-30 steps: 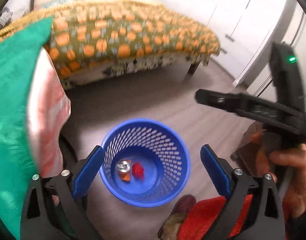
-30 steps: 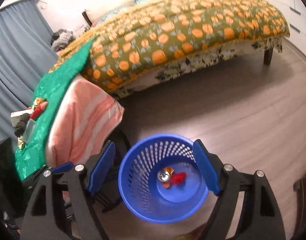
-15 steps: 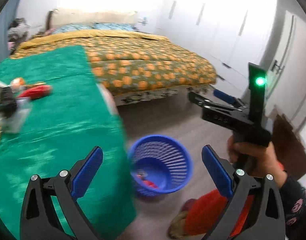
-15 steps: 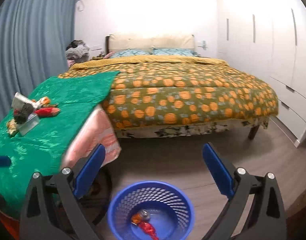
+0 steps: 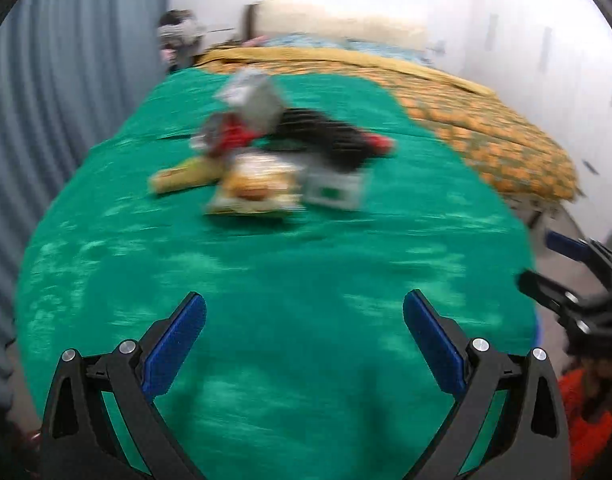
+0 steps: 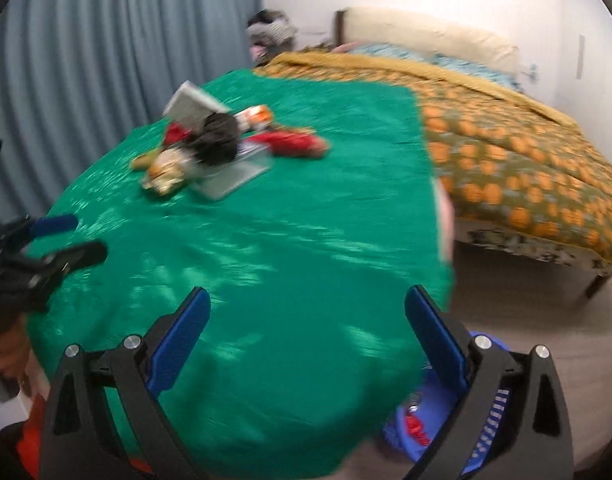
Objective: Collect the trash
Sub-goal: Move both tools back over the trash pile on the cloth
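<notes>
Both claws, left (image 5: 303,334) and right (image 6: 306,332), are hanging apart and empty, facing the trash (image 6: 217,148) heaped on the surface (image 6: 306,240) for picking.

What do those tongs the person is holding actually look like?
Both look the same. The left tongs and the right tongs each have two black plastic arms with triangular cut-outs and round silver bolt heads at the joints. Each arm ends in a flat, bright blue pad. No cables show. Beside the right one, orange clothing is visible on the person.
</notes>
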